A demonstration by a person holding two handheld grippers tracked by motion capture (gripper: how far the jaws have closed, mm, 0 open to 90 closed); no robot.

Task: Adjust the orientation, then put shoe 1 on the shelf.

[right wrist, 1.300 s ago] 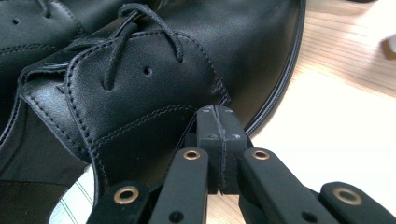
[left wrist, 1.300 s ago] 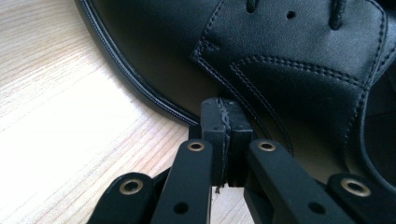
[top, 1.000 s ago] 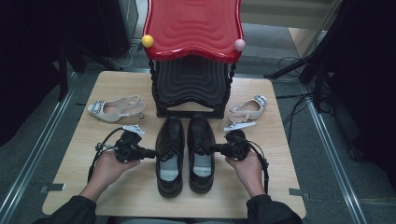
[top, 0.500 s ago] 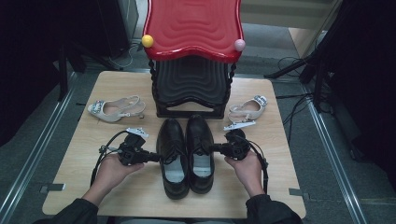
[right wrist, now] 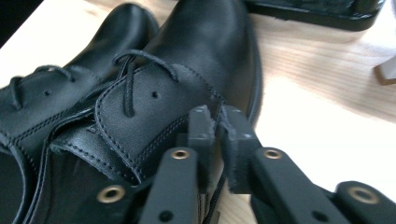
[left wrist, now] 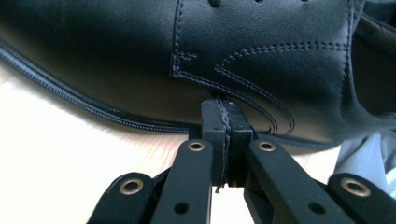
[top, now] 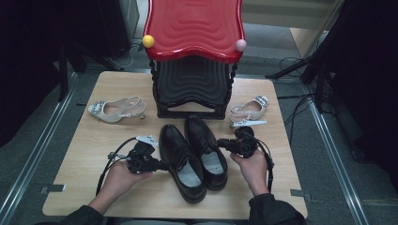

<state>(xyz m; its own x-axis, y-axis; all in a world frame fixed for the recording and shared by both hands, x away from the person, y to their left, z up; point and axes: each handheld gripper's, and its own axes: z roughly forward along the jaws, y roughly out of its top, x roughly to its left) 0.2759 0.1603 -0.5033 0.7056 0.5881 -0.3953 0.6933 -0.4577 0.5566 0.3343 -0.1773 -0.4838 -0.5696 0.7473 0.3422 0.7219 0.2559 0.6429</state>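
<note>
Two black leather lace-up shoes lie side by side mid-table, toes pointing away and slightly left. My left gripper [top: 164, 165] is shut, its tips pressed against the outer side of the left shoe [top: 180, 161]. In the left gripper view the closed pads [left wrist: 227, 116] butt against that shoe's stitched side [left wrist: 243, 51], with nothing between them. My right gripper [top: 220, 142] is at the outer side of the right shoe [top: 206, 150]. Its jaws have just been opening. A narrow gap shows between them [right wrist: 215, 123] by the laced upper [right wrist: 154, 98], and I see nothing pinched.
A red-topped stool [top: 195, 28] on a black stack [top: 192, 84] stands at the table's back, with a yellow ball [top: 148, 41] and a pink ball [top: 241, 45]. Beige slingback heels lie at left [top: 115, 108] and right [top: 248, 110]. The wooden table [top: 70, 187] has bare room at the front corners.
My left gripper has moved right against the left shoe, and the pair has shifted right and turned, heels swinging right. The right hand has barely moved.
</note>
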